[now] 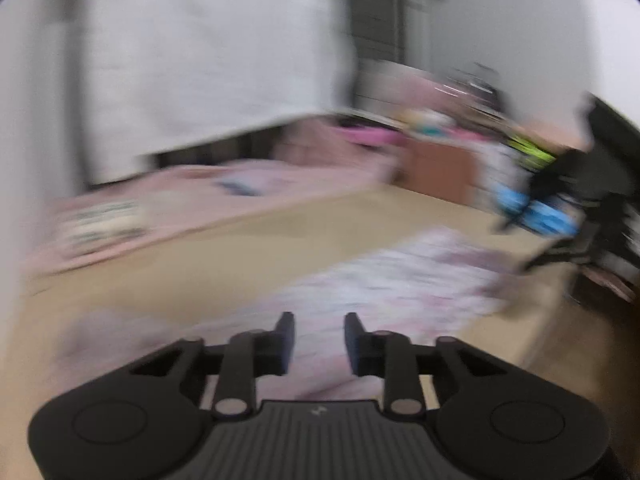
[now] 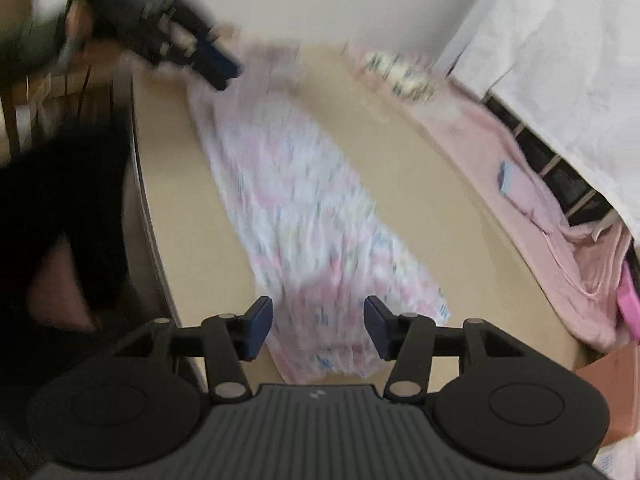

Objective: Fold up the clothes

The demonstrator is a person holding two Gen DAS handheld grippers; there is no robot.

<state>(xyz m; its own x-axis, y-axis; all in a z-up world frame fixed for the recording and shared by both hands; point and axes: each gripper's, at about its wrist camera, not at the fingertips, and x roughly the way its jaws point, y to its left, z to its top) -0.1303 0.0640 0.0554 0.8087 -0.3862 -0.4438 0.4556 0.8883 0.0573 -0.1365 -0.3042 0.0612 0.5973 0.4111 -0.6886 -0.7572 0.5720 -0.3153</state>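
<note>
A tan table (image 2: 400, 152) fills the middle of the right wrist view, with a white cloth (image 2: 560, 60) hanging at the upper right and a pile of pink clothes (image 2: 532, 208) along its right edge. The patterned pink-and-white garment (image 2: 304, 208) lies in a long strip down the centre of the frame. The right gripper (image 2: 318, 328) hovers over the strip's lower end, jaws parted and empty. The left gripper (image 1: 320, 340), blurred at the upper left of that view, stands narrowly open with nothing between its fingers. The step looks like a regrasp between folds. Next, each gripper likely needs to pinch an end or edge.
</note>
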